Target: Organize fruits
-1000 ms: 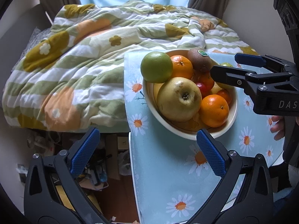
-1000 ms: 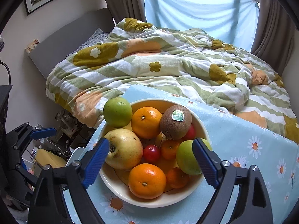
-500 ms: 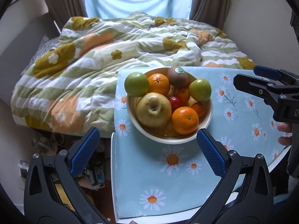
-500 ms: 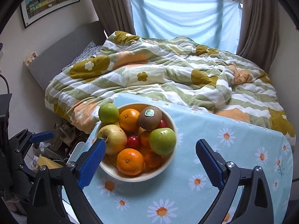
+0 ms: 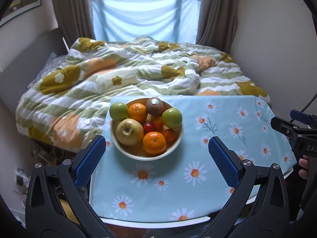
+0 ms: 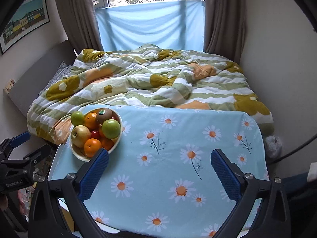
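With both grippers, left (image 5: 156, 158) & right (image 6: 159, 170), wide open & empty, one top fruit should be picked gently from the bowl (image 5: 138, 155) at frame center.

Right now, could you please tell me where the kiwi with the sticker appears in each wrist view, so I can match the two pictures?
Left wrist view: the kiwi sits at the far rim of the bowl, just above picture centre.
Right wrist view: the kiwi is left of centre, in the bowl's far part.
Shared landmark: the green apple right beside it.
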`<state>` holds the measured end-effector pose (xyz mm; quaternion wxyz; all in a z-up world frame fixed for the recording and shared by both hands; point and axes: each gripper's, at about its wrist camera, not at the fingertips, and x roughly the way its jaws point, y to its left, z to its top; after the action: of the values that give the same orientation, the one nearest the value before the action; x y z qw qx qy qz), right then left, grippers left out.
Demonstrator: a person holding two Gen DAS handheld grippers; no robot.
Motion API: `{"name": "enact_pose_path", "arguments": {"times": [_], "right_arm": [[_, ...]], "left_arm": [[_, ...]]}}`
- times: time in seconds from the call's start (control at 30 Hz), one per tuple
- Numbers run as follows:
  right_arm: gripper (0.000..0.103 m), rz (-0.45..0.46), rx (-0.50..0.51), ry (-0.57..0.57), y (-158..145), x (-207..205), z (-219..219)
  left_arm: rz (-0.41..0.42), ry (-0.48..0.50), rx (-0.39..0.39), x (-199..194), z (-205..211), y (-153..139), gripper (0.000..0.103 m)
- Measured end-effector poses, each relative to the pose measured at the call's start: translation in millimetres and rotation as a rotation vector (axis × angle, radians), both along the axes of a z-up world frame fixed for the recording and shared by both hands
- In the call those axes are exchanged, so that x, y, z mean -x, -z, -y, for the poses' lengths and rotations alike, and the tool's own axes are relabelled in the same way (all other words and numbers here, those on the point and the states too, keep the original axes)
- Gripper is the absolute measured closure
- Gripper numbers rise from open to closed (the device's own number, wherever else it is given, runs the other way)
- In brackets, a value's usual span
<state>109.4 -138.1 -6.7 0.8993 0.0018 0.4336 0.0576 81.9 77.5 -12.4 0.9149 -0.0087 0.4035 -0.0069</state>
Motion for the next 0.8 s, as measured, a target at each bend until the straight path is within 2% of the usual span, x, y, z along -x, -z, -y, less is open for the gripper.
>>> {"name": "enact_pose_path", "arguments": {"times": [0.3, 0.8], "right_arm": [[0.001, 0.038, 0.031, 0.04, -6.2, 25.4, 24.9], [0.001, 0.064, 0.036, 0.056, -11.3, 33.2, 30.9]], "left_arm": [[0.049, 0.011, -0.014, 18.0, 25.5, -10.1, 0.0], [0.074, 0.01, -0.026, 25.3, 28.7, -15.1, 0.0]]}}
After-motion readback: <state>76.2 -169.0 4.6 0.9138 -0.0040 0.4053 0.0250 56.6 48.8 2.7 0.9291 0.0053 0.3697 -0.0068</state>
